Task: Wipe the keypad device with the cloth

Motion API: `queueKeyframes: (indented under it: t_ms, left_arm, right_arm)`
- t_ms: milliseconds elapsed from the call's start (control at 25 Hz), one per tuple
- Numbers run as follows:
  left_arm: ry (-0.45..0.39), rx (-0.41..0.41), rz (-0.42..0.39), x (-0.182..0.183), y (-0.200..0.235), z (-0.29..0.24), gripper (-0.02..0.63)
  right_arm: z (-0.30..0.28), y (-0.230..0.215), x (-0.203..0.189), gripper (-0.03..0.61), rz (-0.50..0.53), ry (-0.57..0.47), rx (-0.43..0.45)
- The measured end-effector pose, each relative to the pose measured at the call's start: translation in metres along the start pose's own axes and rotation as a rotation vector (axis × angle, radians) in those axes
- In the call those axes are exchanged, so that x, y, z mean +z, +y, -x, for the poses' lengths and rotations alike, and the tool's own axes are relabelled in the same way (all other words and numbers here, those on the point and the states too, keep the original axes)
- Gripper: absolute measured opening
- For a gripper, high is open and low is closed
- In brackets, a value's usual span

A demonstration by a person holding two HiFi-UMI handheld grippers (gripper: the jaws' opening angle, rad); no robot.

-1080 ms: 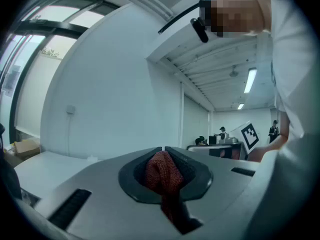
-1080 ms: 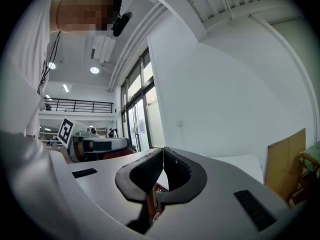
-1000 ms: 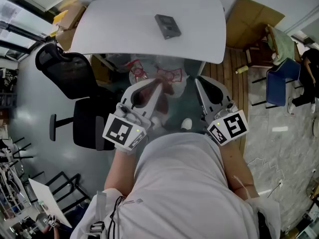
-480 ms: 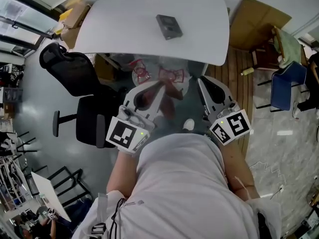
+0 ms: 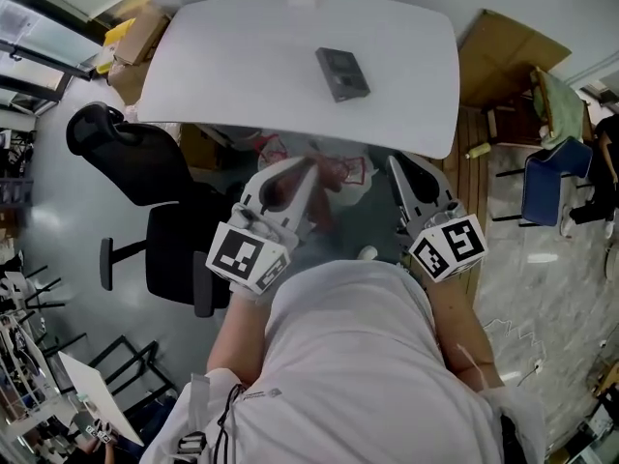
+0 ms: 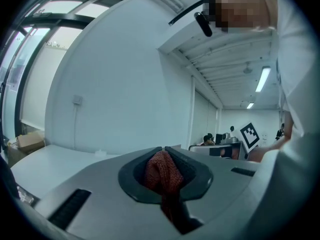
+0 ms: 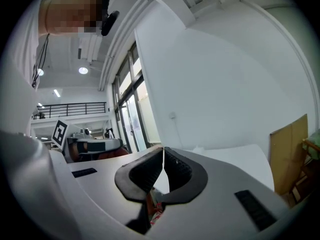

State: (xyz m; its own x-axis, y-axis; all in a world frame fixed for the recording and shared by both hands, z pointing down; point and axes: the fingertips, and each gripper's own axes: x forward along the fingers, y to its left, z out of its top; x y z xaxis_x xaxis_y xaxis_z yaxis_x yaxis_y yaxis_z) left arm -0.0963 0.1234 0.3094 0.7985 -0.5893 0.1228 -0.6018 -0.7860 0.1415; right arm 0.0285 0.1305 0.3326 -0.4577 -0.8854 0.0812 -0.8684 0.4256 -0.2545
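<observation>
The left tool (image 6: 163, 149) pinches a dark red knitted cloth (image 6: 161, 171); the right tool (image 7: 163, 149) is pressed together. A dark grey rectangular keypad device (image 5: 342, 73) lies on the white table (image 5: 242, 56).

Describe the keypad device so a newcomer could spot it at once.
Start at the big white table in the head view. Just right of its middle lies the keypad device, a flat dark grey rectangle set askew. It is the only dark thing on that top.

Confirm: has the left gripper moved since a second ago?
Yes. The left gripper, shut on the red cloth, has come closer to the near edge of the white table.
</observation>
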Motion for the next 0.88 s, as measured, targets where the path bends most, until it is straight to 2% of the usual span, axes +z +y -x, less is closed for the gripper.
queueKeyframes:
  t_ms: [120, 320, 480, 640, 880]
  left_arm:
    - [0.005, 0.002, 0.031, 0.0, 0.045, -0.01, 0.025]
    - [0.017, -0.032, 0.009, 0.006, 0.101, -0.028, 0.025]
    - [0.038, -0.043, 0.012, 0.006, 0.134, -0.037, 0.025]
    - [0.049, -0.023, 0.015, 0.008, 0.155, -0.049, 0.025]
    - [0.064, 0.012, 0.01, 0.011, 0.16, -0.069, 0.026]
  right_arm:
    - [-0.043, -0.003, 0.002, 0.027, 0.019, 0.027, -0.012]
    - [-0.106, -0.016, 0.002, 0.026, 0.004, 0.048, -0.046]
    - [-0.144, -0.012, 0.004, 0.028, -0.001, 0.05, -0.031]
    - [-0.166, -0.013, 0.003, 0.028, 0.019, 0.074, -0.007]
    - [-0.185, -0.034, -0.002, 0.028, 0.003, 0.119, 0.04]
